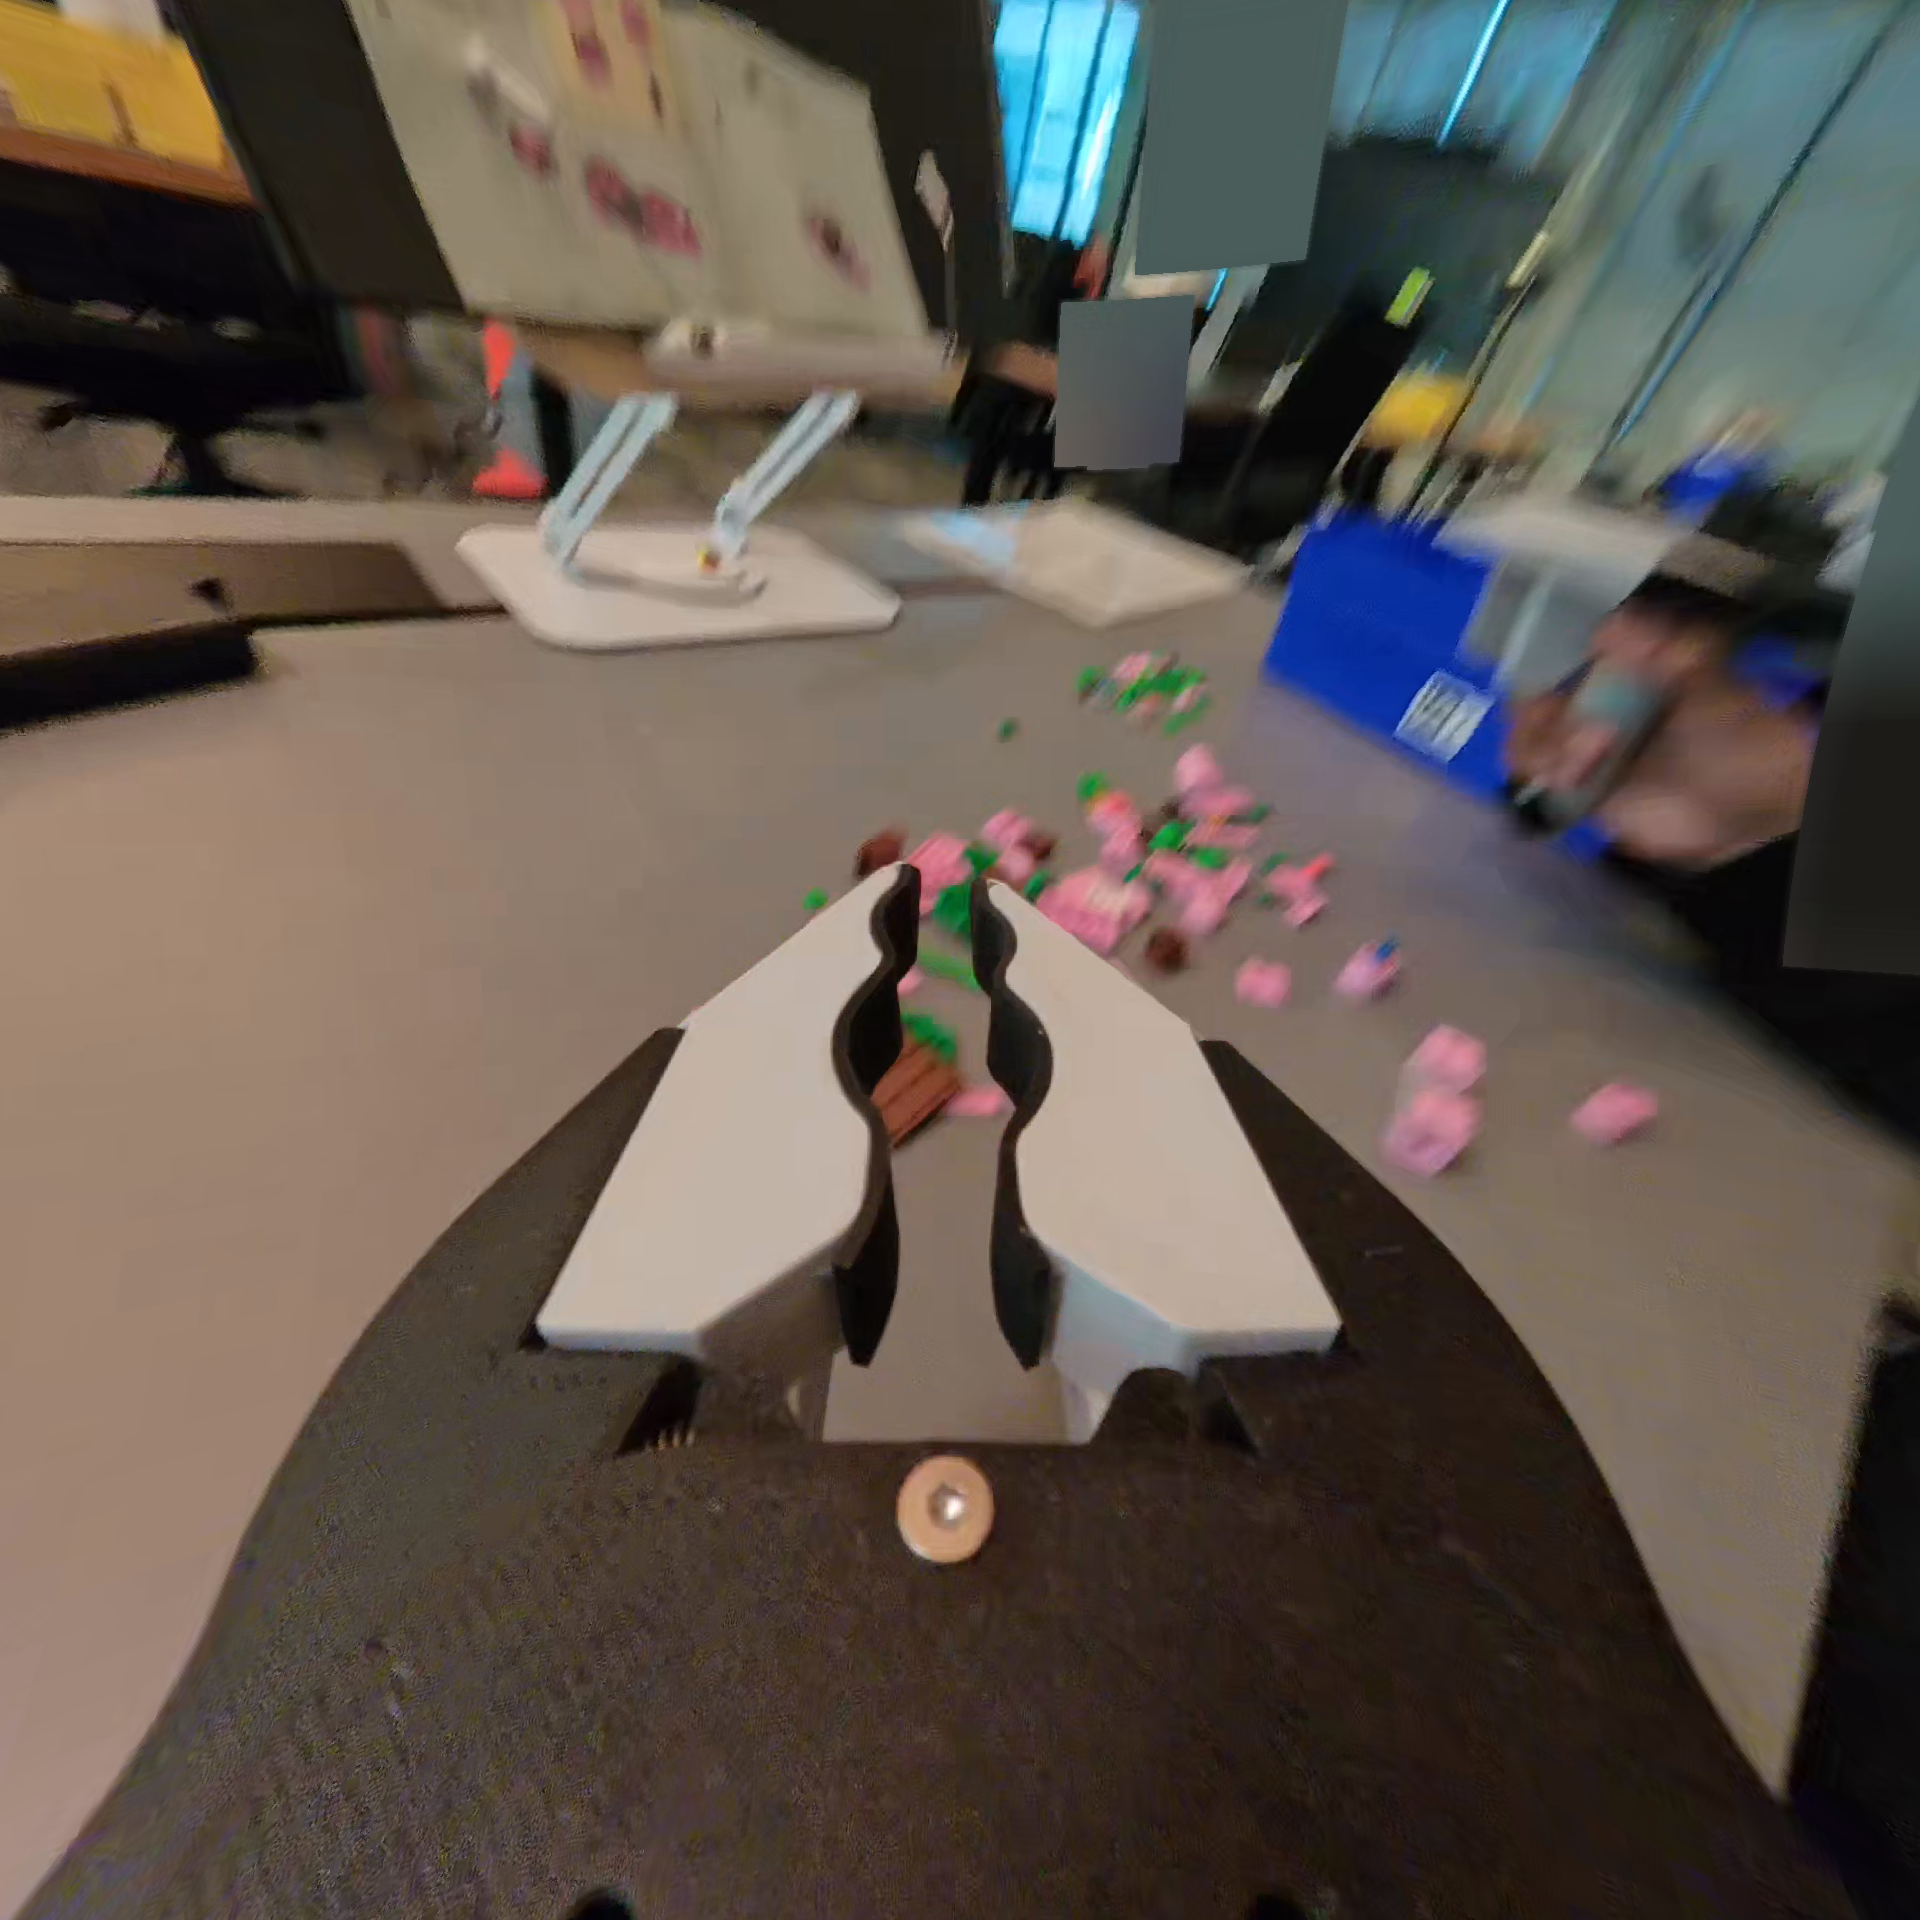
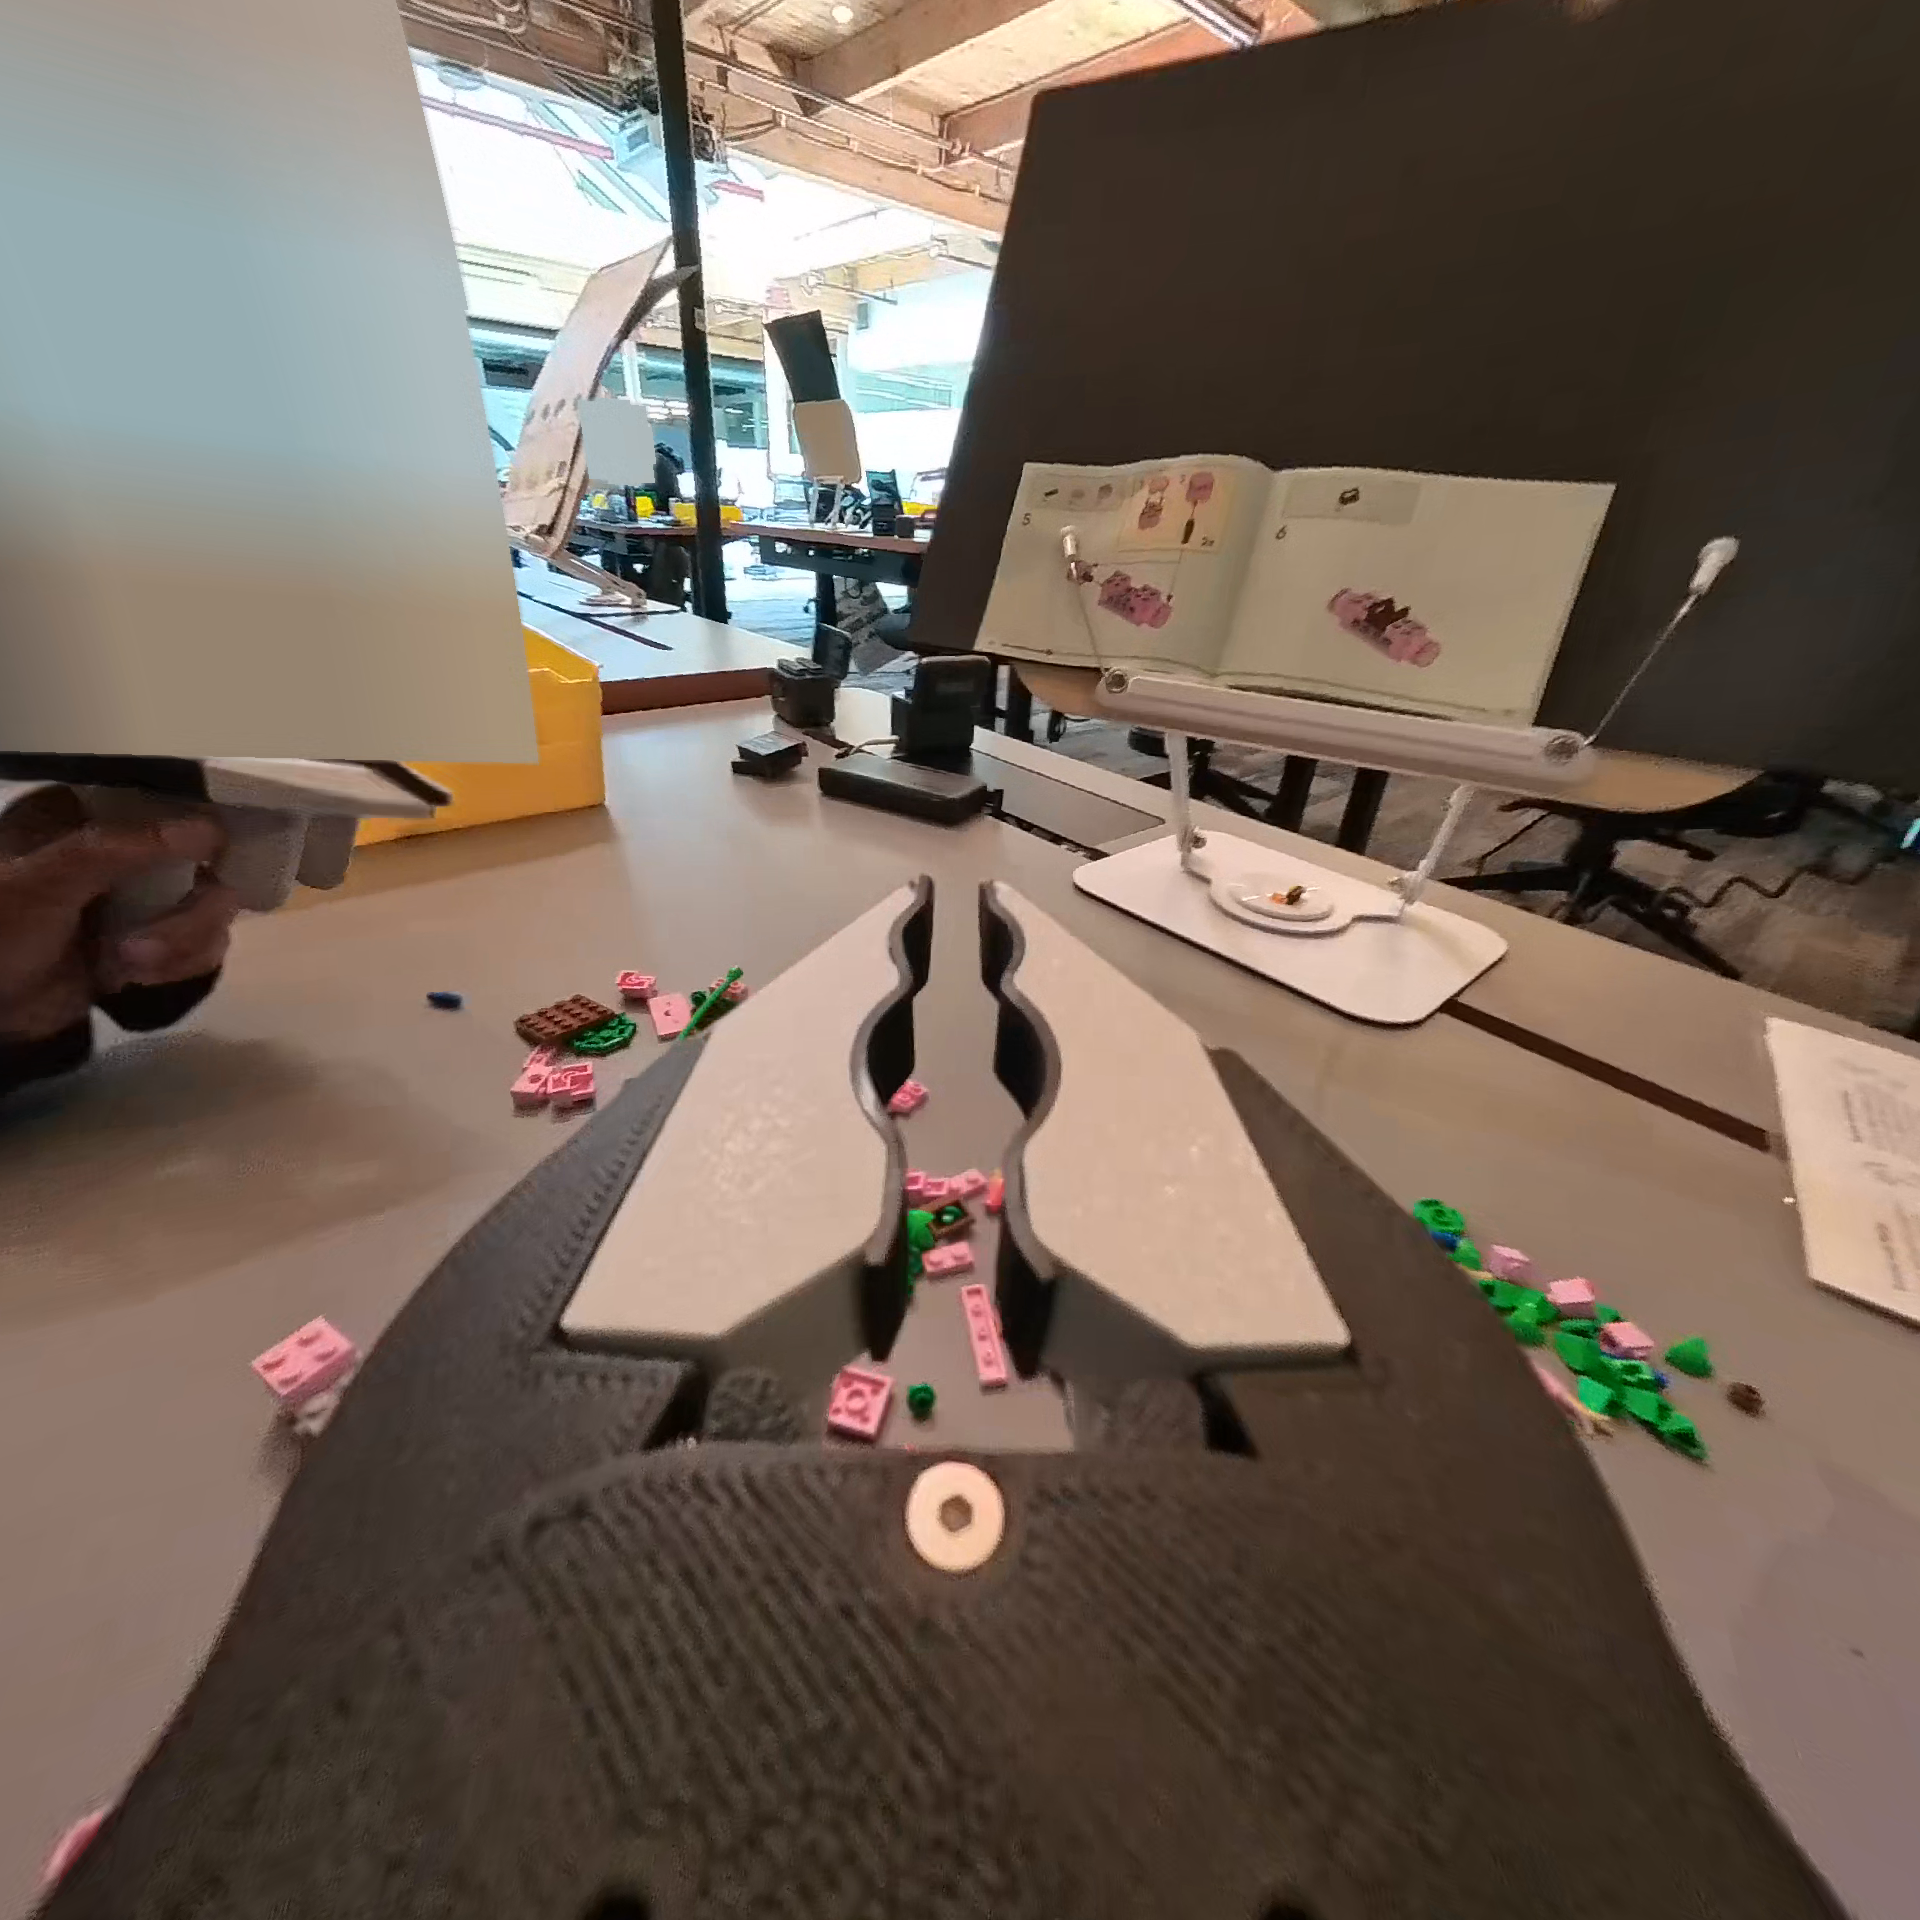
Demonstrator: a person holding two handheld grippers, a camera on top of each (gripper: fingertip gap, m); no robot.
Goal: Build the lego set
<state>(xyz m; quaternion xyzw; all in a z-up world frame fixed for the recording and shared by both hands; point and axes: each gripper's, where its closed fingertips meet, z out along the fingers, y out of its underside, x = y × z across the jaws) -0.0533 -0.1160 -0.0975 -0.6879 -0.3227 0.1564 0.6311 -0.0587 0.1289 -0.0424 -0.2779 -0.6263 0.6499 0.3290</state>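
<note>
Lengthwise between claw fingers, pink plate (image 2: 984, 1334).

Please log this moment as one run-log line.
left gripper: open, empty | right gripper: open, empty | Lego pieces: loose on table | instruction booklet: open on stand

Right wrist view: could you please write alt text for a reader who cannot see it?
The right hand-held gripper, empty with a narrow gap between its jaws, hovers over a grey table scattered with pink and green Lego pieces. Behind stands an open instruction booklet on a white stand.
</note>
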